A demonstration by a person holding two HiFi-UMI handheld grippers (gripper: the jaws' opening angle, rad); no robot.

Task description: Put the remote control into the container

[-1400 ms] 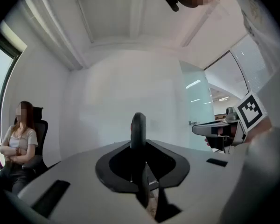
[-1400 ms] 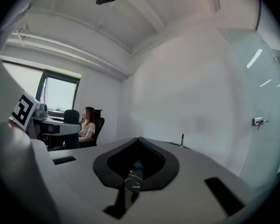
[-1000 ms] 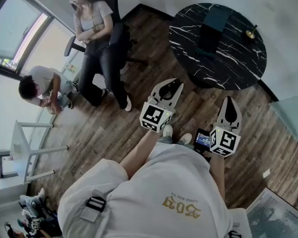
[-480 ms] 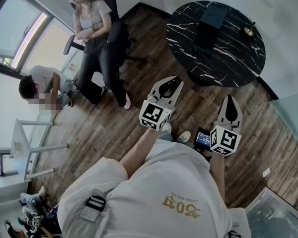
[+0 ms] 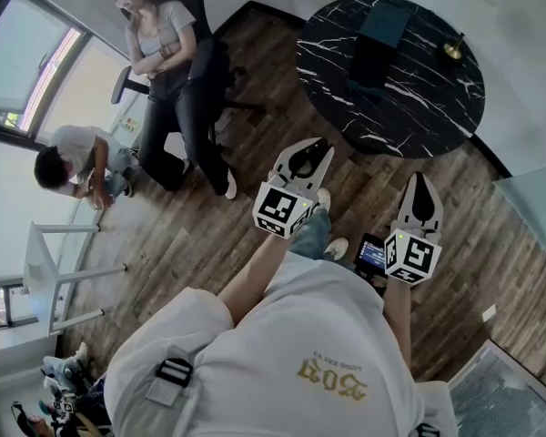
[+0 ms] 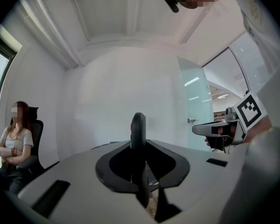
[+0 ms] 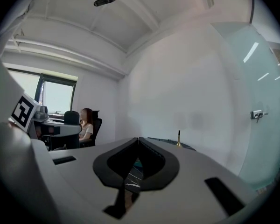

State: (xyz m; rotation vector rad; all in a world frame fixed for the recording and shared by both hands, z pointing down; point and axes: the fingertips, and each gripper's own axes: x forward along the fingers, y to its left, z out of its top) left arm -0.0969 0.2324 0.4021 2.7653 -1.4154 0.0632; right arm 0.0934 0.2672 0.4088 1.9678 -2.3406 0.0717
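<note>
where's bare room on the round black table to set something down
Bare: the near half of the table, toward the person, and its left rim. Crowded: the far middle, where the teal container and a dark flat thing lie close; a small brass item stands at the right rim. Left tongs hold a dark slim thing.

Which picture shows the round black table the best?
The head view: it looks down on the table, so its whole round, white-veined top shows. The right gripper view catches only a thin edge of it past the jaws. The left gripper view shows hardly any of it.
</note>
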